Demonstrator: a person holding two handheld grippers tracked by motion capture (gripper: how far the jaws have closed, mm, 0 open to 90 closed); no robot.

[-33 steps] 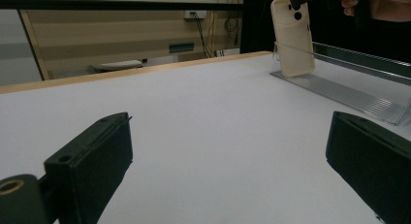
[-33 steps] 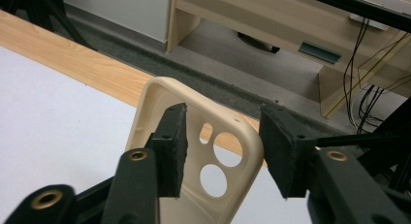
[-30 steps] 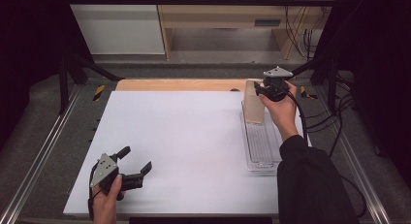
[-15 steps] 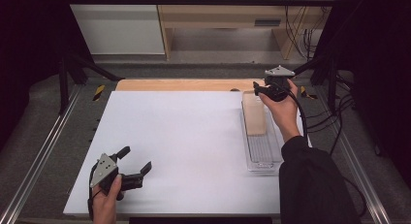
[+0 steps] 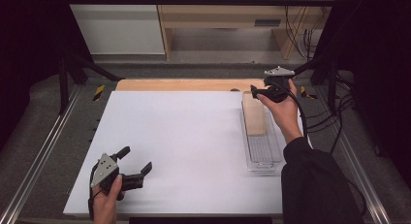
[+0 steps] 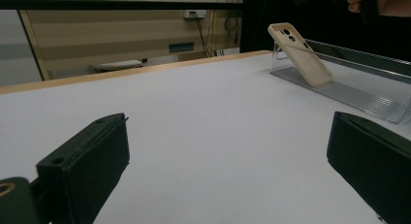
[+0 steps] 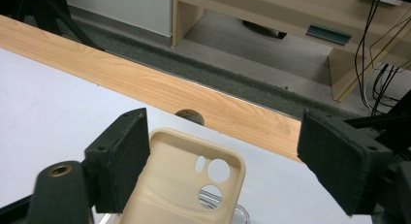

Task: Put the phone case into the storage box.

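Note:
A beige phone case (image 5: 254,116) leans tilted in a clear plastic tray (image 5: 264,153) at the right of the white table, its camera-cutout end raised toward the far edge. My right gripper (image 5: 259,92) hovers at that raised end. In the right gripper view the case (image 7: 184,185) sits low between the jaws of the right gripper (image 7: 223,136), which have just been opening and stand wide with a gap on the right side. My left gripper (image 5: 135,159) rests open near the front left, nothing between its jaws. The left gripper (image 6: 228,151) looks toward the case (image 6: 300,54) and tray (image 6: 358,95).
A wooden strip (image 5: 184,84) runs along the table's far edge, with a small round hole (image 7: 190,115) in the table beside it. Metal rails (image 5: 43,151) flank the white sheet (image 5: 179,136). Cables (image 5: 334,117) hang at the right. A shelf unit stands beyond.
The right gripper's jaws have widened and let go of the phone case. The case has slid toward the near side along the tray. The left gripper has not moved.

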